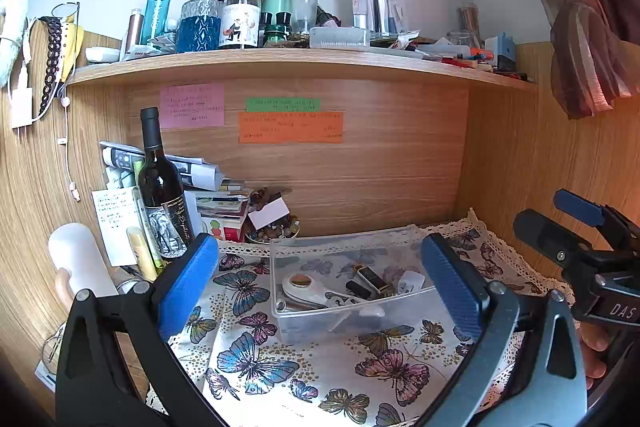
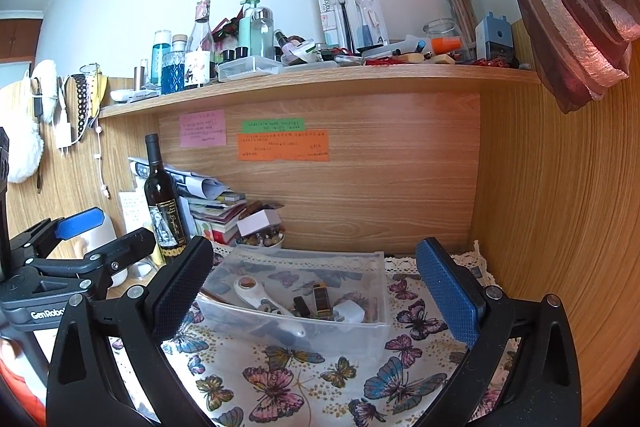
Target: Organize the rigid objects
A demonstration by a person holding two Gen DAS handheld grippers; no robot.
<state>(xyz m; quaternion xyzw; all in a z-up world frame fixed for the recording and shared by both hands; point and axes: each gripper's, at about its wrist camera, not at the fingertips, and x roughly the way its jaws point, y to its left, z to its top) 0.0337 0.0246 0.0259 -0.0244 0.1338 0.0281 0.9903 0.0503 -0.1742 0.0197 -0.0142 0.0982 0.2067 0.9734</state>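
A clear plastic bin (image 1: 362, 323) stands on the butterfly cloth (image 1: 280, 363) on the desk. It holds a white rotary cutter (image 1: 304, 287), a small black and gold bottle (image 1: 370, 277) and other small items. My left gripper (image 1: 320, 283) is open and empty, its blue pads on either side of the bin, a little in front of it. My right gripper (image 2: 320, 291) is open and empty, also facing the bin (image 2: 304, 329). The right gripper also shows at the right edge of the left wrist view (image 1: 580, 235).
A dark wine bottle (image 1: 162, 187) stands left of the bin beside stacked papers and books (image 1: 216, 203) and a bowl of small stones (image 1: 272, 231). A white cup (image 1: 80, 259) stands at the left. The shelf (image 1: 304, 63) above carries many bottles and stationery. A curtain (image 1: 580, 7) hangs right.
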